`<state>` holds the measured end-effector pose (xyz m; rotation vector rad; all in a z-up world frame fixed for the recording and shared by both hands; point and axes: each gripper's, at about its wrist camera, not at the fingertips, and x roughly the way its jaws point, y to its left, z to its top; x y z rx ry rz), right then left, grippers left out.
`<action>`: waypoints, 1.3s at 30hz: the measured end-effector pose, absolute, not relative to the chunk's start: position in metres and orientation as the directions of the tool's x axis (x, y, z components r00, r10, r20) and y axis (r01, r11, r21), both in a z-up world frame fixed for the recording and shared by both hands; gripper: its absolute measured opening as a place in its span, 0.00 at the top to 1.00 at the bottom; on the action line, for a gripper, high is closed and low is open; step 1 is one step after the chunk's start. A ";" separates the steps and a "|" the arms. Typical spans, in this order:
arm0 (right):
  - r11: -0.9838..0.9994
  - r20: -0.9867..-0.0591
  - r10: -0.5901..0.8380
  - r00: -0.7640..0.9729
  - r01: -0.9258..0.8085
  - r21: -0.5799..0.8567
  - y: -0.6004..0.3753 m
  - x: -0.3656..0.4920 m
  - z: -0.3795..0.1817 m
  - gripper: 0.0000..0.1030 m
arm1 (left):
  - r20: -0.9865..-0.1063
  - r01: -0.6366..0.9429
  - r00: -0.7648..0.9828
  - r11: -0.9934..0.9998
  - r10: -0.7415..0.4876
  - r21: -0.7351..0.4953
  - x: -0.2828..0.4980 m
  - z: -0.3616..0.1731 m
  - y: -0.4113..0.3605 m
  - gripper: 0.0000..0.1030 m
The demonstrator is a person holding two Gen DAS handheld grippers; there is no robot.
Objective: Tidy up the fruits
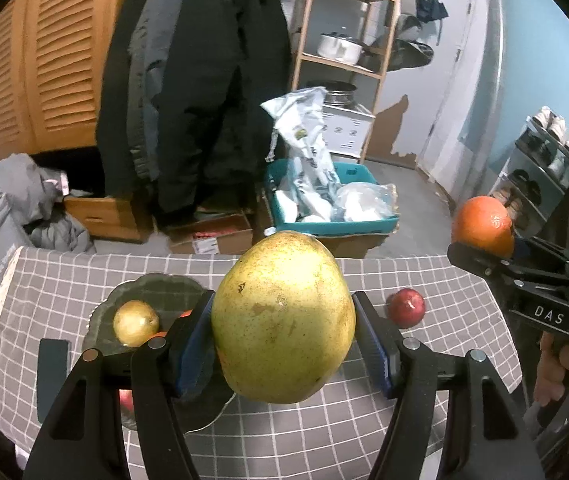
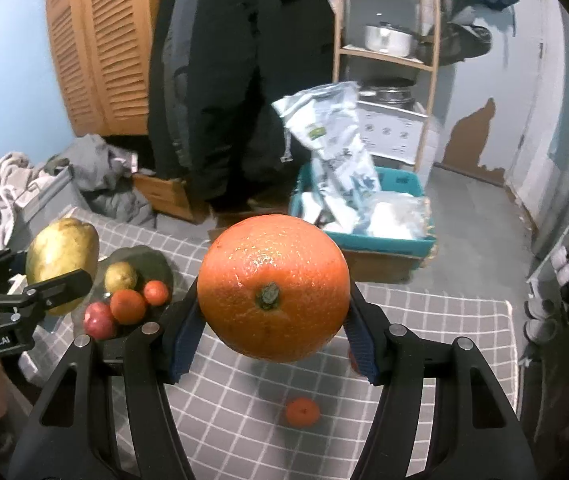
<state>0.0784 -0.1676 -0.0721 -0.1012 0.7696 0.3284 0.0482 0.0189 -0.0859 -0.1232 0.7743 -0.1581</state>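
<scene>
Up in the air, the left gripper [image 1: 283, 334] is squeezing a big yellow pear [image 1: 283, 316] — the right gripper [image 2: 272, 316] is squeezing a big orange [image 2: 273, 288]. Both are hanging over the checked tablecloth [image 2: 244, 392], near a dark plate [image 2: 152, 260] holding small fruits.

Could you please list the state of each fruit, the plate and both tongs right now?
Left tongs: shut on the pear.
Pear: held above the table.
Right tongs: shut on the large orange.
Large orange: held aloft, stem toward the camera.
Plate: holds five small fruits.
Red apple: loose on the tablecloth.
Small mandarin: loose on the tablecloth.
</scene>
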 end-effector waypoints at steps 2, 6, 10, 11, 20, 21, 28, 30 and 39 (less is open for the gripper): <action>0.940 -0.701 0.264 0.663 -0.340 0.032 -0.158 0.081 -0.073 0.38 | -0.687 0.082 0.705 0.982 -0.179 -0.171 0.047 -0.087 0.026 0.34; 0.930 -0.707 0.284 0.648 -0.365 0.039 -0.140 0.086 -0.075 0.38 | -0.688 0.056 0.708 0.983 -0.161 -0.172 0.043 -0.089 0.039 0.34; 0.920 -0.711 0.305 0.633 -0.390 0.047 -0.123 0.090 -0.076 0.38 | -0.691 0.032 0.708 0.984 -0.146 -0.176 0.040 -0.092 0.054 0.34; 0.917 -0.713 0.309 0.629 -0.397 0.048 -0.117 0.091 -0.077 0.38 | -0.693 0.024 0.707 0.984 -0.142 -0.177 0.040 -0.093 0.058 0.34; 0.892 -0.737 0.347 0.580 -0.446 0.069 -0.078 0.100 -0.089 0.38 | -0.718 -0.035 0.687 0.981 -0.115 -0.190 0.035 -0.110 0.092 0.34; 0.888 -0.743 0.352 0.570 -0.453 0.073 -0.071 0.102 -0.093 0.38 | -0.722 -0.043 0.683 0.980 -0.111 -0.192 0.034 -0.113 0.096 0.34; 0.868 -0.776 0.364 0.516 -0.489 0.082 -0.039 0.109 -0.113 0.38 | -0.753 -0.080 0.650 0.977 -0.100 -0.199 0.036 -0.136 0.115 0.34; 0.865 -0.785 0.362 0.503 -0.495 0.081 -0.034 0.110 -0.120 0.38 | -0.766 -0.087 0.635 0.975 -0.104 -0.204 0.038 -0.145 0.119 0.34; 0.859 -0.829 0.360 0.428 -0.498 0.116 -0.012 0.124 -0.154 0.38 | -0.814 -0.111 0.567 0.968 -0.124 -0.225 0.046 -0.179 0.125 0.34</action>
